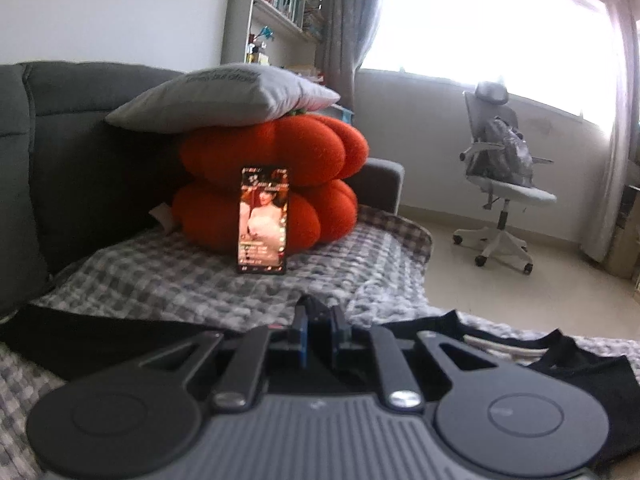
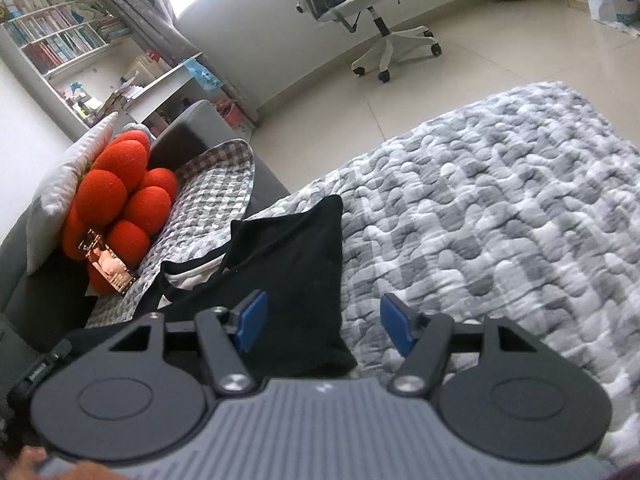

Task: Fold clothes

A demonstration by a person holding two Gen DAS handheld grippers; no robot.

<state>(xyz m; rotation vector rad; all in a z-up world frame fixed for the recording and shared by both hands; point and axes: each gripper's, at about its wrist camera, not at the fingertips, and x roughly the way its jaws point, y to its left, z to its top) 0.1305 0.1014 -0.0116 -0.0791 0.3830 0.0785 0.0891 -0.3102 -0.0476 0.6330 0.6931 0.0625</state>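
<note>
A black garment (image 1: 580, 376) lies on the grey checked blanket (image 1: 180, 280), spreading to both sides of my left gripper (image 1: 320, 316). That gripper's jaws are nearly together, with a fold of the black cloth pinched up between them. In the right wrist view the same black garment (image 2: 296, 256) lies flat, its white-lined neck opening at the left. My right gripper (image 2: 324, 322) hangs open just above it. Its left blue pad (image 2: 252, 320) is over the cloth and its right pad (image 2: 396, 324) is over the bare blanket (image 2: 500, 220). Nothing is pressed between the right pads.
Two orange pumpkin cushions (image 1: 280, 152) under a grey pillow (image 1: 224, 96) sit against the dark sofa back (image 1: 80, 160), with a lit phone (image 1: 263, 220) propped in front. A white office chair (image 1: 504, 184) stands on the tiled floor by the window. Bookshelves line the far wall.
</note>
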